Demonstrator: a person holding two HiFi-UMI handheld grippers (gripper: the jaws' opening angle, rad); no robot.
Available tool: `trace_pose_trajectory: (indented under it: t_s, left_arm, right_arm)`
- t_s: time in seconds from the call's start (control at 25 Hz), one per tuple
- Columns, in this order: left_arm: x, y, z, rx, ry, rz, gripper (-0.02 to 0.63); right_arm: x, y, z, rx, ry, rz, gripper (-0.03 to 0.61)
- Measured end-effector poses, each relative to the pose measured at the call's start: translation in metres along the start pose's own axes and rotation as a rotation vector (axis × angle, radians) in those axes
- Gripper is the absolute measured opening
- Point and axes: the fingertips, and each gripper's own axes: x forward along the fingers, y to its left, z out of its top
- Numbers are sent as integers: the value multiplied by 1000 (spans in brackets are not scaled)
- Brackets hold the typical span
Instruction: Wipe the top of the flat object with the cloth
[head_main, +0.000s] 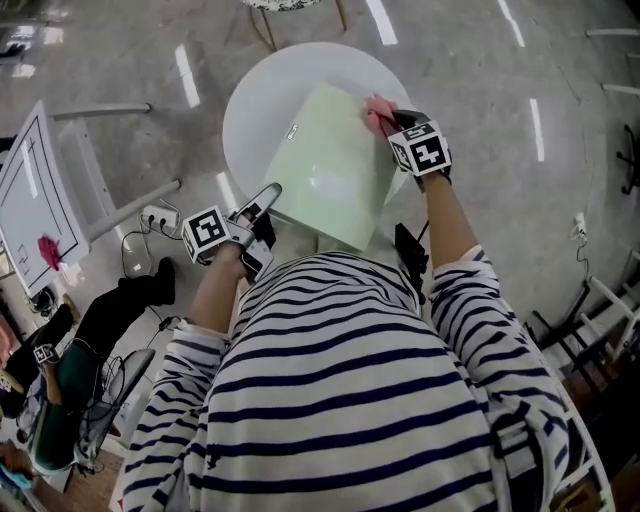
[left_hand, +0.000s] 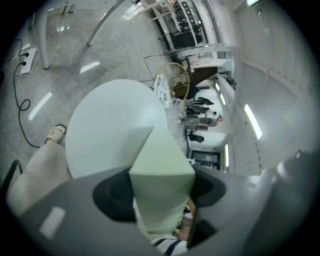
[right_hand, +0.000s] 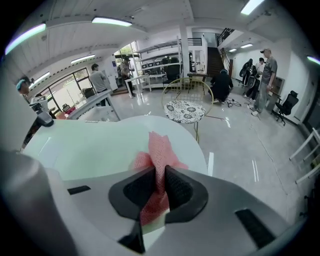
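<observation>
Wiping looks to be the step in hand. Nearest the person, the left gripper (head_main: 262, 203) has its jaws part-way apart and clamped on the near corner of the pale green flat object (head_main: 330, 165), which lies across the round white table (head_main: 250, 100) and overhangs its near edge. Farther off, the right gripper (head_main: 392, 120) pinches the pink cloth (head_main: 377, 108) between almost-closed jaws, at the sheet's far right edge. Next, I judge, the cloth needs pressing flat and drawing across the top — with the left grip steadying.
</observation>
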Motion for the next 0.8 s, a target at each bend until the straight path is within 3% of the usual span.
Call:
trace_pose_trajectory:
  t_s: [0.28,0.8]
  left_arm:
    - [0,0,2,12,-2,-4,285]
    - [-2,6,4,-1,-16,21,285]
  right_arm:
    - [-14,13,-5,5,-16,13,48]
    - [-57,102,-6,-68,-82,162,48]
